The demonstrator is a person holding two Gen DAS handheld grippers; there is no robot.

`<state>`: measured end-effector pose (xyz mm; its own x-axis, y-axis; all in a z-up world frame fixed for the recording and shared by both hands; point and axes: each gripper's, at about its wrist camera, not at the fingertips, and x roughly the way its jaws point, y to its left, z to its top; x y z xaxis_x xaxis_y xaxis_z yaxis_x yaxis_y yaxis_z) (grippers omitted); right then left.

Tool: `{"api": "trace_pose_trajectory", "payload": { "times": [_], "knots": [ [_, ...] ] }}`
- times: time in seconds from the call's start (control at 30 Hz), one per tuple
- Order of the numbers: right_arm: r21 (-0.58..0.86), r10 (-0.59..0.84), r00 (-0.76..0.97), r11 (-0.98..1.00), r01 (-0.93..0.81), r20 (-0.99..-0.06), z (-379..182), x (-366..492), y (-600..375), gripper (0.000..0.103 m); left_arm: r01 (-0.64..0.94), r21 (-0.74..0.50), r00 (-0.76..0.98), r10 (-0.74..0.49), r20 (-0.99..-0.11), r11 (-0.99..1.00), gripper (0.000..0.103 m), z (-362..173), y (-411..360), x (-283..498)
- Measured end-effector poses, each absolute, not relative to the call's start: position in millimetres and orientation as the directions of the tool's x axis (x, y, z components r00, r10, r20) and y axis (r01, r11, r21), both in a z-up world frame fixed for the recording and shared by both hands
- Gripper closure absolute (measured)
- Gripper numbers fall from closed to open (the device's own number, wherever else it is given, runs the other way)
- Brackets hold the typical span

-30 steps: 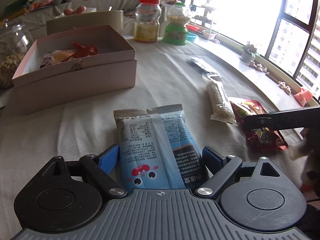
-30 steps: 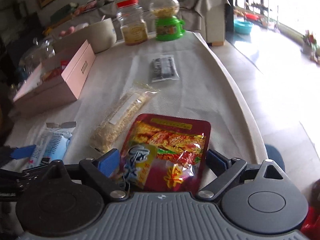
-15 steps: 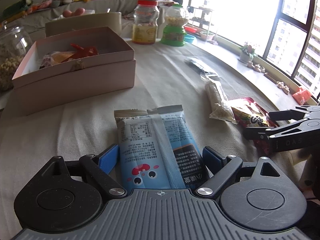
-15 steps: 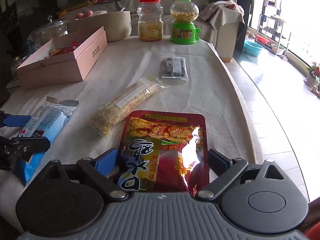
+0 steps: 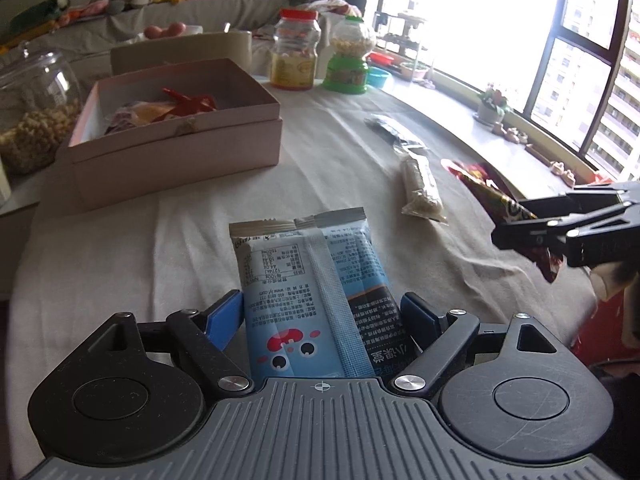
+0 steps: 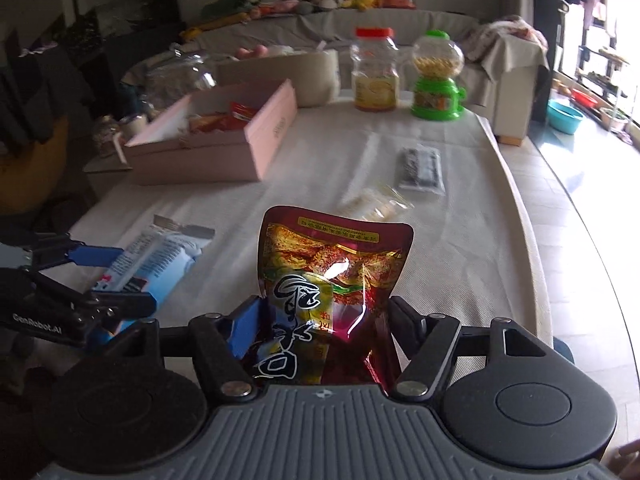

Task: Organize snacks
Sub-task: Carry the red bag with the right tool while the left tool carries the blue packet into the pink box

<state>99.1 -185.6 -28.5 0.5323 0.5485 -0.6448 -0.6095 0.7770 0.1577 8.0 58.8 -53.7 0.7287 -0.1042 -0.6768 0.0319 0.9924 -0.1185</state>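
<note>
Pink box (image 5: pixel 176 148) sits open at the tabletop's (image 5: pixel 120 240) far left; left gripper (image 5: pixel 322 312) jaws pinch the blue snack pack (image 5: pixel 316 280); right gripper (image 6: pixel 322 322) jaws are closing on the crumpling red pouch (image 6: pixel 336 276), lifted off the cloth.

My two wrist cameras sit low and close, angled down across the cloth-covered surface (image 5: pixel 160 240). Both share the pink box (image 5: pixel 176 148) (image 6: pixel 224 148) and each other's hand-held gripper.
</note>
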Motion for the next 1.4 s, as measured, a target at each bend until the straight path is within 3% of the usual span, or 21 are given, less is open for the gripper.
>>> {"api": "trace_pose_trajectory", "payload": {
  "times": [0.17, 0.37, 0.5, 0.63, 0.8, 0.97, 1.03, 1.4],
  "knots": [
    [0.167, 0.640, 0.508, 0.701, -0.693, -0.576, 10, 91, -169, 0.035, 0.023, -0.175, 0.789, -0.125, -0.602, 0.984, 0.014, -15, 82, -14],
    [0.114, 0.722, 0.564, 0.650, -0.751, -0.401, 100, 103, -142, 0.035, -0.061, -0.029, 0.937, 0.047, -0.347, 0.998, 0.013, 93, 123, -19],
    [0.071, 0.723, 0.625, 0.669, -0.740, -0.293, 156, 130, -109, 0.034, -0.109, -0.086, 0.965, 0.084, -0.250, 0.990, 0.013, 140, 157, 11],
    [0.056, 0.692, 0.655, 0.699, -0.713, -0.304, 176, 162, -72, 0.034, -0.147, -0.161, 0.950, 0.094, -0.299, 0.976, 0.013, 136, 186, 71],
    [0.016, 0.672, 0.646, 0.697, -0.716, -0.362, 160, 187, -39, 0.034, -0.112, -0.239, 0.888, -0.010, -0.459, 0.965, 0.013, 59, 202, 154],
    [0.012, 0.631, 0.613, 0.701, -0.713, -0.475, 119, 224, -13, 0.034, -0.119, -0.095, 0.795, 0.038, -0.606, 0.988, 0.013, -11, 205, 201],
    [0.052, 0.619, 0.588, 0.710, -0.702, -0.521, 106, 251, -2, 0.034, -0.086, -0.051, 0.790, 0.037, -0.611, 0.995, 0.013, -21, 203, 201],
    [0.233, 0.642, 0.327, 0.629, -0.741, -0.693, 26, 328, 90, 0.034, -0.014, -0.080, 0.812, -0.036, -0.583, 0.997, 0.012, -31, 220, 187]
  ]
}}
